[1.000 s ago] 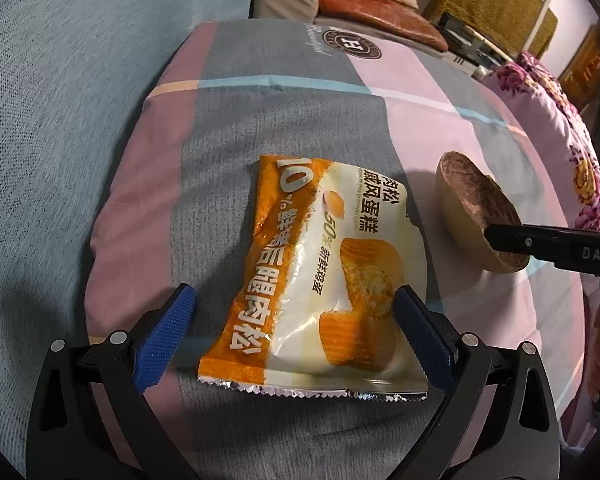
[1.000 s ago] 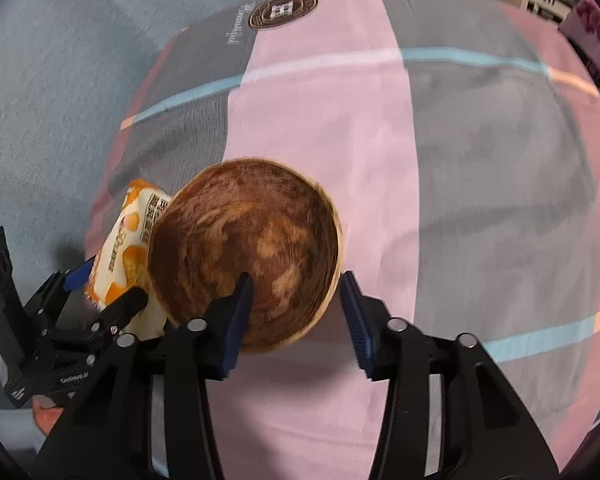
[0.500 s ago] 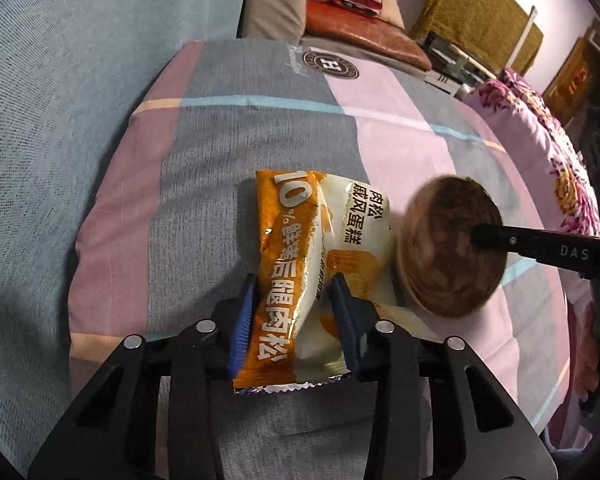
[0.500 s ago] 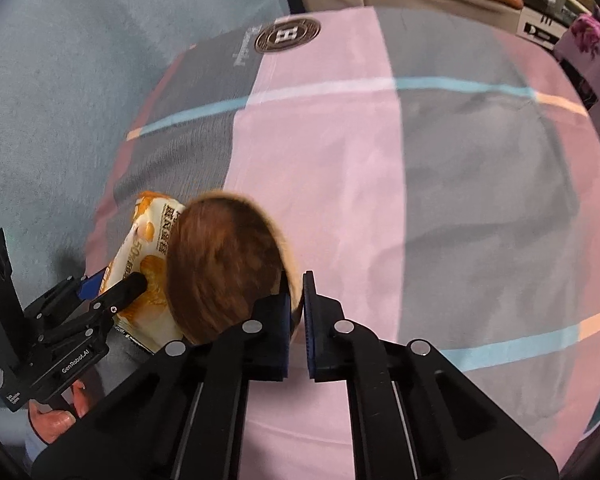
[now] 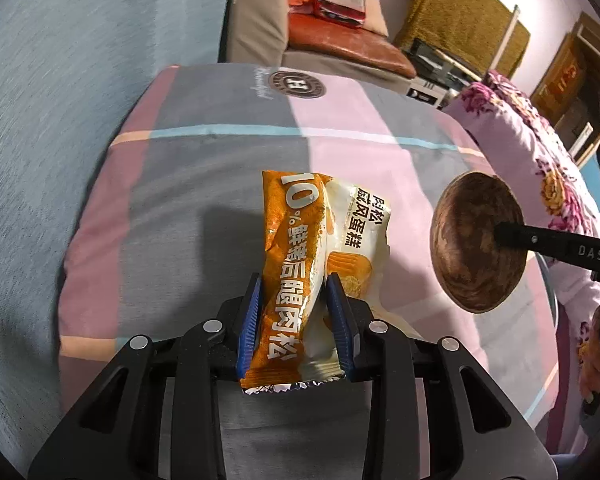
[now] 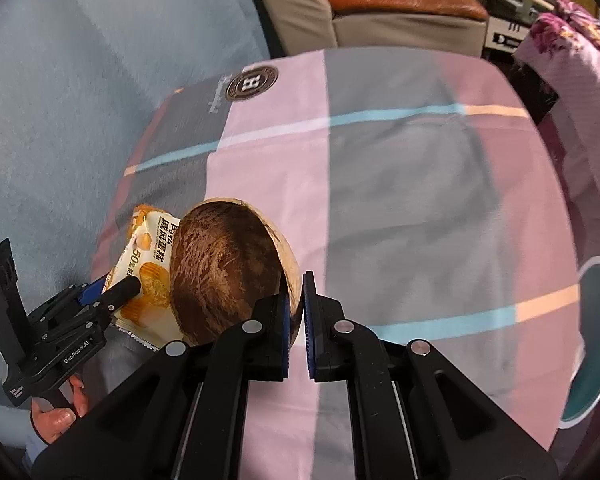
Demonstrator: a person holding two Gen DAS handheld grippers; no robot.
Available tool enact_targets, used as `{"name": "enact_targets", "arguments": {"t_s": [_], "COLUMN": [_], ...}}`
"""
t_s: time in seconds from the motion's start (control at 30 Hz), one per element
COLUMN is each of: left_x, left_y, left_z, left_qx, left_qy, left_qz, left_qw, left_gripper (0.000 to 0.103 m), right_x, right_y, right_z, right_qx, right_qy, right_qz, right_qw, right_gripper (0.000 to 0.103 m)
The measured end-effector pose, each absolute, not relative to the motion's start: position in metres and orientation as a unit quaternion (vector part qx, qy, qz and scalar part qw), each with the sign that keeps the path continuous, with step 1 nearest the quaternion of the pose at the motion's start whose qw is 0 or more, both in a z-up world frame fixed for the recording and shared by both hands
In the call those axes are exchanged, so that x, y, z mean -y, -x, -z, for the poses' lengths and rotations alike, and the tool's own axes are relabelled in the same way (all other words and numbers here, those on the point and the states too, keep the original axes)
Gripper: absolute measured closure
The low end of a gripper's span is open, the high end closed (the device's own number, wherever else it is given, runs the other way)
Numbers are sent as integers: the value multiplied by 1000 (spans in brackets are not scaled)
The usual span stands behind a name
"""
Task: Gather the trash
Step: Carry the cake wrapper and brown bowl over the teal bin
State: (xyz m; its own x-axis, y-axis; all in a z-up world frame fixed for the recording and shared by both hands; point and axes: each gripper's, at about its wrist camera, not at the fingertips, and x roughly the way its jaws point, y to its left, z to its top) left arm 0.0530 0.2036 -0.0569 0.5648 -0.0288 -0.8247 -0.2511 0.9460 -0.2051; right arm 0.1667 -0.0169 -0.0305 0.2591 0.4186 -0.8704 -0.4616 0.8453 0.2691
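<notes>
Left wrist view: the left gripper (image 5: 294, 316) has its 2 blue pads pinched on the lower half of the orange-and-white snack wrapper (image 5: 312, 264), which crumples between them and rises toward 12 o'clock, lifted clear of the striped cushion (image 5: 204, 184) to judge by the shadow beneath it. At 3 o'clock the brown bowl-shaped shell (image 5: 478, 242) hangs in the air, its rim caught by a black finger of the other tool.

Right wrist view: the right gripper (image 6: 296, 312) has its jaws nearly together, clamped on the shell's (image 6: 228, 268) rim, so the shell tilts with its hollow facing 10 o'clock. Just behind it, at 9 o'clock, the wrapper (image 6: 152, 264) sits in the left gripper's (image 6: 112, 294) fingers, touching or almost touching the shell; I cannot tell which. A teal round rim (image 6: 592, 340), possibly a bin or basin, shows at 3 o'clock.

Judgement: both pieces of trash are picked up, so the grasping step looks done and the carry is in hand. The next move calls for holding both grips firm while bringing the 2 items to a container, then releasing over its opening.
</notes>
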Motion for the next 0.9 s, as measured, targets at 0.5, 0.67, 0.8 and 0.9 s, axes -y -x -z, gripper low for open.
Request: {"name": "enact_targets", "arguments": {"t_s": [0.5,0.67,0.8,0.9], "left_x": [-128,-98,-74,-55], "left_y": [-65,-74,-83,-92], "left_z": [31,24,20,17], "left_qx": [-458,-461,-465,-467], "left_qy": [105,85,75,67], "left_qz": [-20,-3,12,23], "left_qw": [883,883,882,881], "left_gripper": [70,70,70,70], "right_x": [99,133,165,189], "right_y": [-152,-151,-148,-148], "right_z": [-3,-9,-15,-19], "right_qx": [-505,-496,-485,-475], "right_qy": [-6,-29,-51,-63], "right_qz": [-251,-241,-231,-219], "right_qw": [826,834,842,850], "right_gripper": [97,97,97,97]}}
